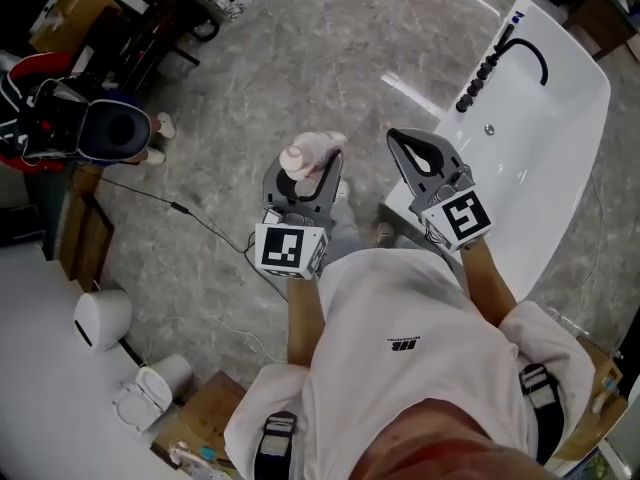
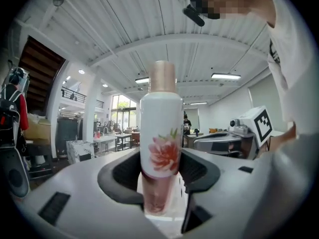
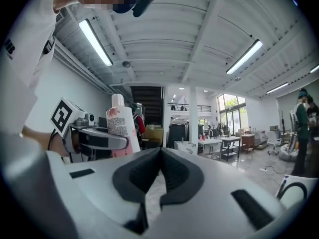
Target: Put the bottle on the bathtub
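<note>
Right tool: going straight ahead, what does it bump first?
Nothing near, it seems: the right tool points into open room, with the bathtub off to its right. Distance is unclear.

White T-shirt [image 1: 400, 298], small black chest logo [image 1: 403, 344], black shoulder straps [image 1: 536, 383].

One bottle [image 2: 160, 133] stood between the fingers [image 2: 118, 177] of the left gripper [image 1: 305, 173]. Two grippers were counted, the right gripper [image 1: 420, 153] with fingers together. One bathtub [image 1: 590, 118] with one black faucet [image 1: 528, 53] lay beyond the right fingers.
</note>
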Action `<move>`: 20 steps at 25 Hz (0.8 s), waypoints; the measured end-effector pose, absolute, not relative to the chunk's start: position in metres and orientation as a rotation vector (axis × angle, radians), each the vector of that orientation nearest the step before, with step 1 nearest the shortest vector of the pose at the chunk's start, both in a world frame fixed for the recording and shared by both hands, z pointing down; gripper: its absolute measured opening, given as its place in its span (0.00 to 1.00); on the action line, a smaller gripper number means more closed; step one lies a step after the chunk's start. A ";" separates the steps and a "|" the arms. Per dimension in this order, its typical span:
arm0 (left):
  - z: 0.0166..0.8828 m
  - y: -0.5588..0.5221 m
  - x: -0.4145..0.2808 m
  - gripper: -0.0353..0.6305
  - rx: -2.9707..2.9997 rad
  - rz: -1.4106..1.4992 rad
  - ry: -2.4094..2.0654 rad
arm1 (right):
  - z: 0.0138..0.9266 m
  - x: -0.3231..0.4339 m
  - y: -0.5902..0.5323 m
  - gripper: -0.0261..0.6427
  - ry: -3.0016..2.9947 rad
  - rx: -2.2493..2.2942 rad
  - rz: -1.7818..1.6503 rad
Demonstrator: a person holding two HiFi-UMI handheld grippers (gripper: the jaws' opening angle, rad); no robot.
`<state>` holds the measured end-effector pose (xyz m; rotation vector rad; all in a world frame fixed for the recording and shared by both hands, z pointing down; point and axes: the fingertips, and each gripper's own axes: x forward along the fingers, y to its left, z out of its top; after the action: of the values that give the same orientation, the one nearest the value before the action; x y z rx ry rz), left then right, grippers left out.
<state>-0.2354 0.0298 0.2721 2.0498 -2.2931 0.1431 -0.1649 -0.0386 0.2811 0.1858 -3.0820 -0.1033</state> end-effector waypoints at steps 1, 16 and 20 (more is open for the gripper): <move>0.274 0.021 -0.238 0.38 2.079 0.140 -2.270 | 0.282 -0.165 -0.045 0.03 -3.079 0.222 -0.108; 0.319 -0.141 -0.281 0.38 2.595 0.186 -1.652 | 0.323 -0.184 -0.166 0.03 -2.894 0.953 0.003; 0.334 -0.179 -0.272 0.38 2.688 0.201 -1.471 | 0.339 -0.168 -0.190 0.03 -2.786 1.150 0.048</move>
<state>-0.2716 -0.1788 0.3342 2.6881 -1.4713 0.2010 -0.1683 -0.1904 0.3392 1.1496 -2.7856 0.0477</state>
